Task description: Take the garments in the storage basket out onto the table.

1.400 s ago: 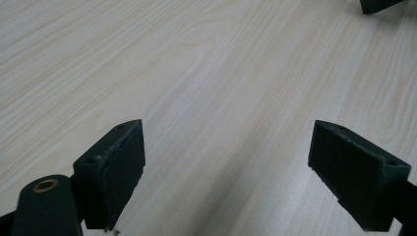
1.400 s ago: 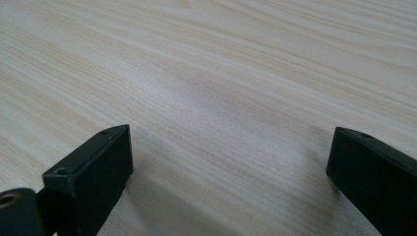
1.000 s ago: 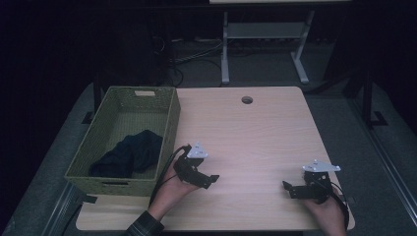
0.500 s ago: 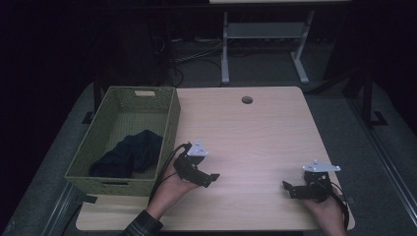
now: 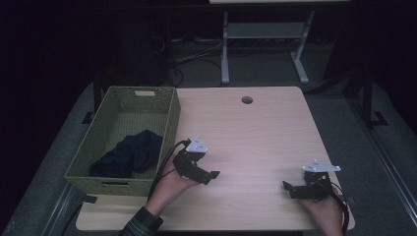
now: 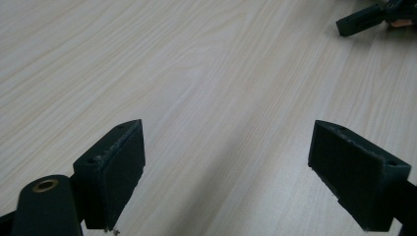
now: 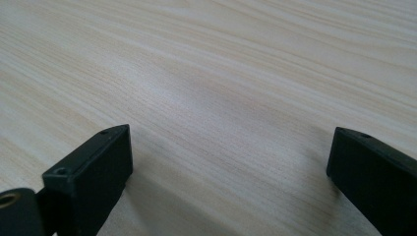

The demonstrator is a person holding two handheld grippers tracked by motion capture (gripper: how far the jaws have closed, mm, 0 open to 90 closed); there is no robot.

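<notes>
I see my left gripper low over the bench, just right of the basket, jaws spread, nothing between them. Right gripper sits near the front right edge, jaws spread too, empty. Hardly anything differs from half a second ago; both hands stay put. Dark cloth lies crumpled inside the basket, well apart from both grippers.

The table is light wood with a round hole near its far edge. A green woven basket stands on its left side. The rest of the top is bare wood.
</notes>
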